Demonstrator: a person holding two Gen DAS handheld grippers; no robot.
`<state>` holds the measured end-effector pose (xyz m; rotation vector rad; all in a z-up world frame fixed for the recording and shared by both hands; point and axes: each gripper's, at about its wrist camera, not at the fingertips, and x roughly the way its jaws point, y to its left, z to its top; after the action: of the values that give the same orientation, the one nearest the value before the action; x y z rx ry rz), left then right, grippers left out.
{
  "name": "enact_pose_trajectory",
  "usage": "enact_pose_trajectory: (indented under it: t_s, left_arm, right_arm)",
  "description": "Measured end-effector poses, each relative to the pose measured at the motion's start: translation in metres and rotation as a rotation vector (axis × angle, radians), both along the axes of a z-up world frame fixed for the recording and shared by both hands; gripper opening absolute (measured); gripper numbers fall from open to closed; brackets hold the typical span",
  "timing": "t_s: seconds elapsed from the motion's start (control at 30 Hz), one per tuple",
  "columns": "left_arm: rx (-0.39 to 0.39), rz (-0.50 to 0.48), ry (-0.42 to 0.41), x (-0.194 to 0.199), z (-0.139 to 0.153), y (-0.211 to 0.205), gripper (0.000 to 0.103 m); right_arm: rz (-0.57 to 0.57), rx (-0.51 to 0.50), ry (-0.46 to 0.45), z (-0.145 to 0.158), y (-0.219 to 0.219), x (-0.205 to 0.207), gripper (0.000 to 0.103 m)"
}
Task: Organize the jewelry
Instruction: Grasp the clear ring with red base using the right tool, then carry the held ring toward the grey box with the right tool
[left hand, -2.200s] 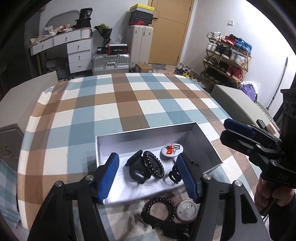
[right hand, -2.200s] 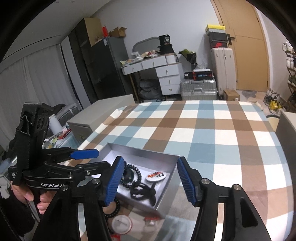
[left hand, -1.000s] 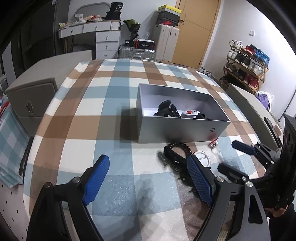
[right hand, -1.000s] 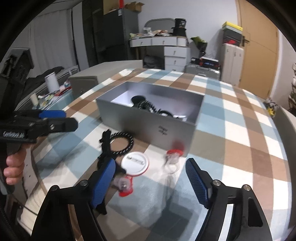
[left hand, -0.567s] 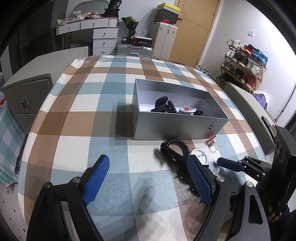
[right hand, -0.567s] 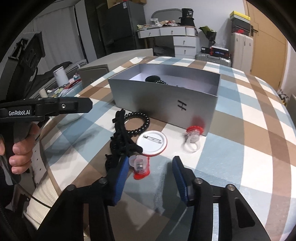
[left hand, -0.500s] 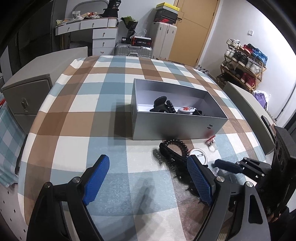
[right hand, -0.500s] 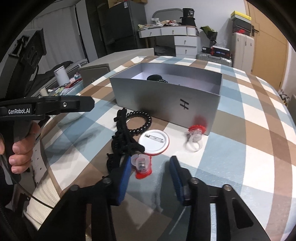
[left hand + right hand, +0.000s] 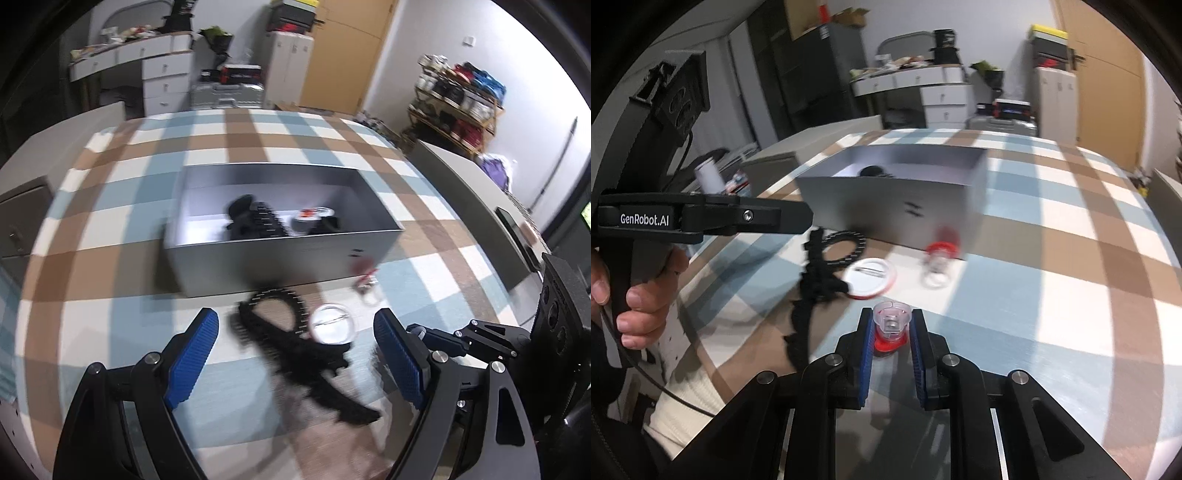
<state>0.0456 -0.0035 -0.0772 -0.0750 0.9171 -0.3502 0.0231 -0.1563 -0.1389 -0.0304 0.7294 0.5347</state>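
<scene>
While clamped: right gripper (image 9: 891,326), ring (image 9: 891,320).

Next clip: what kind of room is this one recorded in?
Most likely a lived-in bedroom or spare room at home, not a lab. A white dresser with drawers, suitcases by a wooden door, and a loaded shoe rack ring the checked-cloth table.

"GenRobot.AI" is printed in white on the left gripper (image 9: 701,219).

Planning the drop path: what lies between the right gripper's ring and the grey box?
Right wrist view: the white round badge and another red-based clear ring, on checked cloth.
</scene>
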Motion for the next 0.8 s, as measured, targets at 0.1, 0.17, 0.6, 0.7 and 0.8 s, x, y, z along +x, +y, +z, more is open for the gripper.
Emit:
enact_pose_trajectory:
  t_s: [0.1, 0.17, 0.6, 0.7, 0.8]
  left_arm:
    - [-0.004, -0.039, 0.011, 0.005, -0.001, -0.016, 0.083]
    - [0.008, -0.081, 0.02, 0.008, -0.003, -0.03, 0.083]
    - [0.106, -0.201, 0.054, 0.024, -0.018, -0.085, 0.071]
    - [0.115, -0.193, 0.068, 0.028, -0.022, -0.09, 0.07]
    - [0.127, -0.181, 0.076, 0.032, -0.025, -0.094, 0.069]
  right_arm:
    - [-0.058, 0.028, 0.0, 0.001, -0.018, 0.0, 0.018]
    - [-0.094, 0.044, -0.001, 0.002, -0.029, 0.001, 0.018]
    - [-0.244, 0.101, -0.076, 0.018, -0.093, -0.002, 0.018]
    - [-0.247, 0.118, -0.076, 0.019, -0.097, -0.003, 0.018]
    - [-0.245, 0.113, -0.083, 0.018, -0.097, -0.004, 0.018]
